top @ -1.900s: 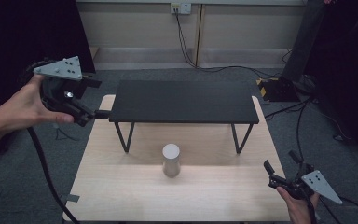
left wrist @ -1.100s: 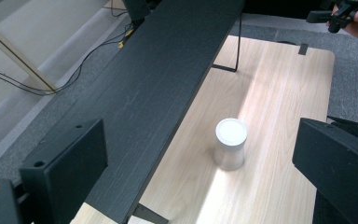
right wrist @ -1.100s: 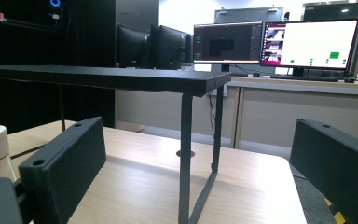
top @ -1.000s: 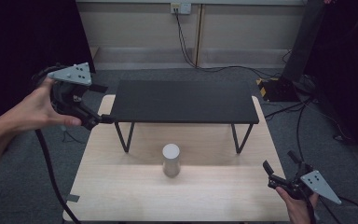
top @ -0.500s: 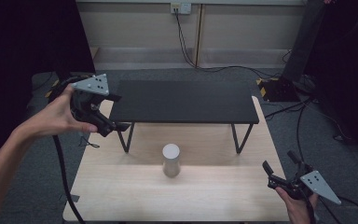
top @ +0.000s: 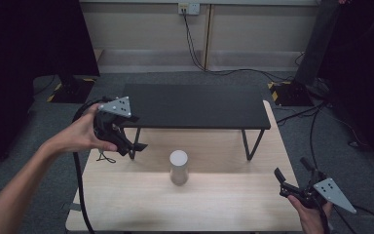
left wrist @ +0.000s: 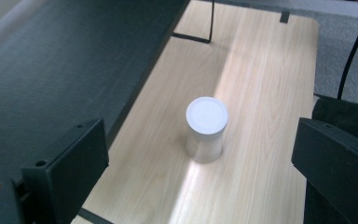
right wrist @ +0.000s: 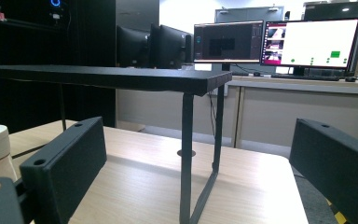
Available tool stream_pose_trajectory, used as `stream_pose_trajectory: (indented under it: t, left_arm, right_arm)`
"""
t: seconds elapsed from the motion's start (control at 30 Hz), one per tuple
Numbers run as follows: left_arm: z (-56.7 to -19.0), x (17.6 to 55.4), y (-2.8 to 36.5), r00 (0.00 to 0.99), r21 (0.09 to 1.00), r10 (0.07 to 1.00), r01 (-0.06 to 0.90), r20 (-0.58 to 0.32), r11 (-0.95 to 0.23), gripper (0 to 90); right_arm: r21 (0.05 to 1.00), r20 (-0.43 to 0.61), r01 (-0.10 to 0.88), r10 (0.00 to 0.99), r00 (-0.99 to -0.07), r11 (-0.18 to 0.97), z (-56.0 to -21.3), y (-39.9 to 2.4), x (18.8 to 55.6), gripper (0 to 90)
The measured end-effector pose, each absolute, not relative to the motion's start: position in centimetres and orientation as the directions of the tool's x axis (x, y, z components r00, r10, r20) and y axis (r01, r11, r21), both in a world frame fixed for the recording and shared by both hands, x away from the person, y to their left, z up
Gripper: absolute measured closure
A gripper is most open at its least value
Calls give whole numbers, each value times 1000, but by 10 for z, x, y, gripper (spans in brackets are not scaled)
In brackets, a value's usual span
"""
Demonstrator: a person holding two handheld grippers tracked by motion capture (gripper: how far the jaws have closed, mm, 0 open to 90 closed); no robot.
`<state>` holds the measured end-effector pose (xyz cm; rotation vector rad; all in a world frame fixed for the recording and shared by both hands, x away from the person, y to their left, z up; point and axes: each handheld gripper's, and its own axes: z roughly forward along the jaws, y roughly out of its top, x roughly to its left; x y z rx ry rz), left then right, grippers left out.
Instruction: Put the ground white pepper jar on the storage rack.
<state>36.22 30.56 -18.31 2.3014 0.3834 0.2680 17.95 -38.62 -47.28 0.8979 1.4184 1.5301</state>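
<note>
The right tongs [top: 292, 181] sit nearest the person, low at the near right corner of the tabletop [top: 126, 204], with the jaws apart and nothing between them. This position appears to be a parked one: it keeps the right hand [top: 310, 217] off the working area and leaves the middle free for the other arm. In the right gripper view the jaws point level across the wood towards a leg [right wrist: 185, 154] of the black shelf [right wrist: 121, 77], so this tool is aimed at no object. Farther in, a white can [top: 178, 166] stands upright on the tabletop, near its middle and just in front of the shelf's front edge, apart from both tools. Its upright stance and open surroundings leave room on either side for a jaw to pass. The left tongs [top: 129, 142] hang above the left part of the tabletop, beside the shelf's left leg [top: 135, 144], held by the left hand [top: 83, 136]. The jaws stand wide apart and empty. In the left gripper view they frame the can [left wrist: 206, 128] from above at a slant, with the can centred between them but well short of contact; this is judged to be a line-up for a side grasp. Beyond it, the shelf [top: 195, 106] spans the far half of the tabletop, with its top bare.
</note>
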Motion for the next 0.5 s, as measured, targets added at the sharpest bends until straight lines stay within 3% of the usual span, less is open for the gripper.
stream_pose_trajectory:
  t: [0.5]
  left_arm:
    - [-220, 388, 267, 949, 669, 311, 201, 47, -716, 33]
  right_arm:
    - [994, -38, -109, 921, -388, -5, -473, -387, 179, 32]
